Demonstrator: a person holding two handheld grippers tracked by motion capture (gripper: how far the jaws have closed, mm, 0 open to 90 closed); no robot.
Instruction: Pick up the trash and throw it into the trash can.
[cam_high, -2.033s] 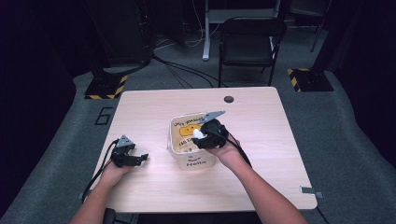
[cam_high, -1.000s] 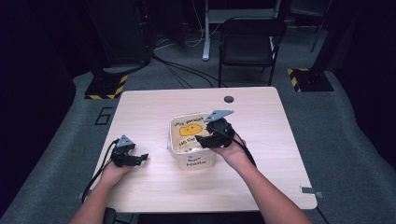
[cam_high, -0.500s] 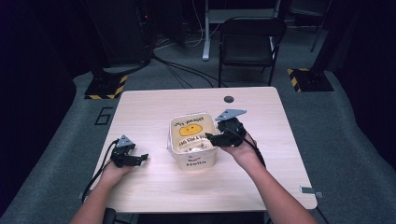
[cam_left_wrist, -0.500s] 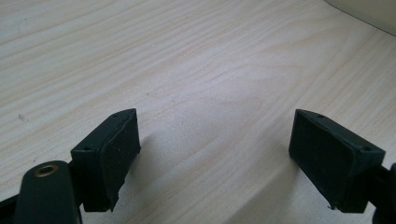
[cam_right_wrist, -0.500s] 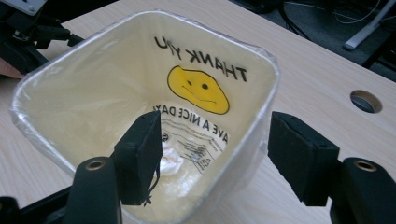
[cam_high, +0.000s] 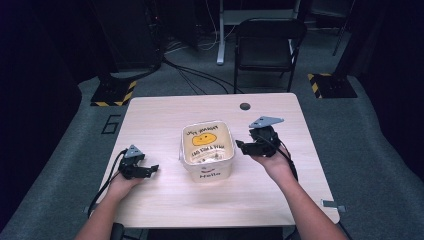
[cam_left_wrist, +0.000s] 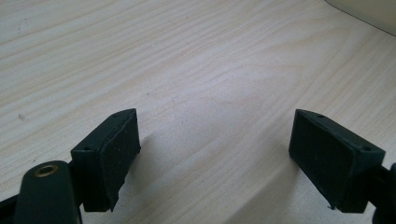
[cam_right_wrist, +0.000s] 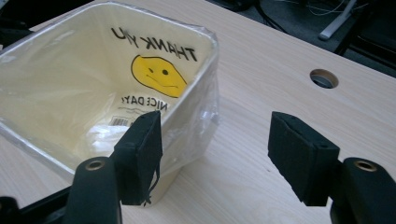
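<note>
Your right claw (cam_high: 243, 147) has pulled out of the bin (cam_high: 206, 149) and slid off to its right side over the last couple secs; earlier it was reaching down inside, over the bag liner (cam_right_wrist: 70, 88), and now it hangs just beside the bin's right wall, jaws spread about halfway w/ nothing between them. The bin itself hasn't budged: middle of the tabletop (cam_high: 165, 112), liner draped over the rim, smiley face and "THANK YOU" print showing on the inside. In the right gripper view one jaw lines up in front of the bin's near corner, the other over bare wood, so you're clear of the plastic. Your left claw (cam_high: 152, 169) sits where it was, low over the tabletop well left of the bin, jaws wide apart & empty. Looks like the inside tucking is done, or paused; prob next is the outer edge or corner of the liner.
</note>
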